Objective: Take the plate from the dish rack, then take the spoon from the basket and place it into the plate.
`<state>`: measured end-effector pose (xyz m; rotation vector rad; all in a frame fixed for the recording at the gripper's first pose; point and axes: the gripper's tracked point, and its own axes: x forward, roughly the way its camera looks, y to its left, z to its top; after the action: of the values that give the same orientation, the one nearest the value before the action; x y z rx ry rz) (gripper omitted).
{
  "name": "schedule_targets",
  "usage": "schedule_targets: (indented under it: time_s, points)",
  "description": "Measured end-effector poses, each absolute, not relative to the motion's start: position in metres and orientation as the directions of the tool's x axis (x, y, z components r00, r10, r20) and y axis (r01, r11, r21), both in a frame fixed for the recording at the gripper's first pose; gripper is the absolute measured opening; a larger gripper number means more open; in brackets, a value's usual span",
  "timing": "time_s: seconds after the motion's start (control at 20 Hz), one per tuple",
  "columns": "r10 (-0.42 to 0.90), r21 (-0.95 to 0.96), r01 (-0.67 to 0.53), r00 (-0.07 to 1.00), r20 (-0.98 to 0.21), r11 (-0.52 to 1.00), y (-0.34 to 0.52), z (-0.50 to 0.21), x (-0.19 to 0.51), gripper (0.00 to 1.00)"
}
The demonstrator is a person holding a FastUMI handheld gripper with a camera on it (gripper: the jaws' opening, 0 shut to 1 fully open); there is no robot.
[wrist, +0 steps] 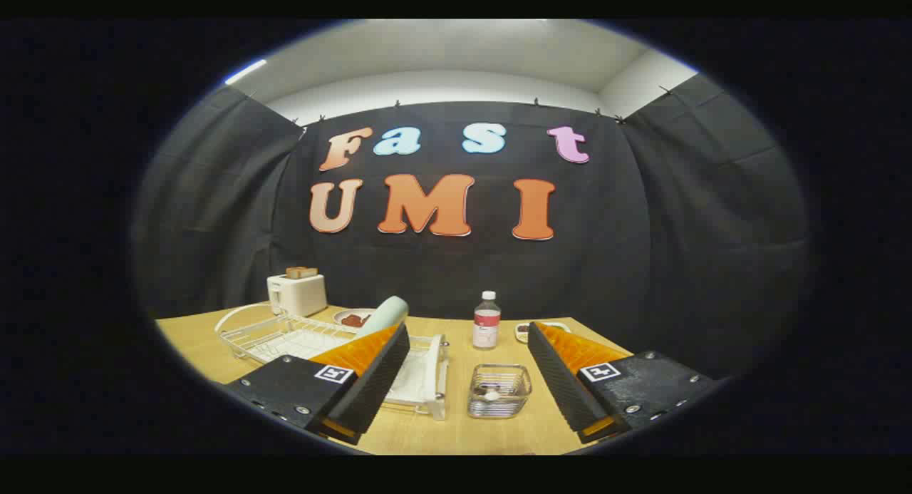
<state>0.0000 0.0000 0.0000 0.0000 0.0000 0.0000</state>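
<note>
From my remote station I find the gripper held above the near part of the wooden table, looking level toward the booth wall, its fingers spread wide apart and empty; nothing lies between them but the wire basket, which sits just ahead and low, slightly nearer the right finger. The plate, pale green, stands on edge in the white dish rack, its upper rim showing above the left fingertip; the rack itself lies to the left, partly hidden behind that finger. I judge the plate rigid, smooth and probably slick, liable to chip if knocked on the wires; the exposed top rim is the sensible hold, pinched across its thickness and lifted upward out of the slot. The spoon appears as a small pale shape inside the basket; I cannot make out its handle, so the grasp point there is uncertain; I expect it light and thin, prone to pivot between the pads. A bottle stands beyond the basket, a toaster at the far left, and a small dish behind the rack. No step of the task looks begun; the gripper would need to swing left and tilt to meet the plate rim.
</note>
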Motion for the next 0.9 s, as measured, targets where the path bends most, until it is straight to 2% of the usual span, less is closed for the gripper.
schedule_targets:
  time_s: [0.25, 0.4, 0.7, 0.9]
  points:
    - [-0.006, 0.099, 0.015, 0.996, -0.089, 0.995, 0.023, -0.027, -0.003, 0.99]
    - [-0.032, 0.106, 0.04, 0.996, -0.078, 0.994, 0.027, -0.029, -0.004, 1.0]
    - [-0.075, -0.058, 0.072, 0.996, -0.052, 0.996, 0.022, -0.031, -0.006, 0.99]
    - [-0.055, -0.054, 0.052, 0.997, -0.058, 0.997, 0.025, -0.032, -0.007, 0.99]
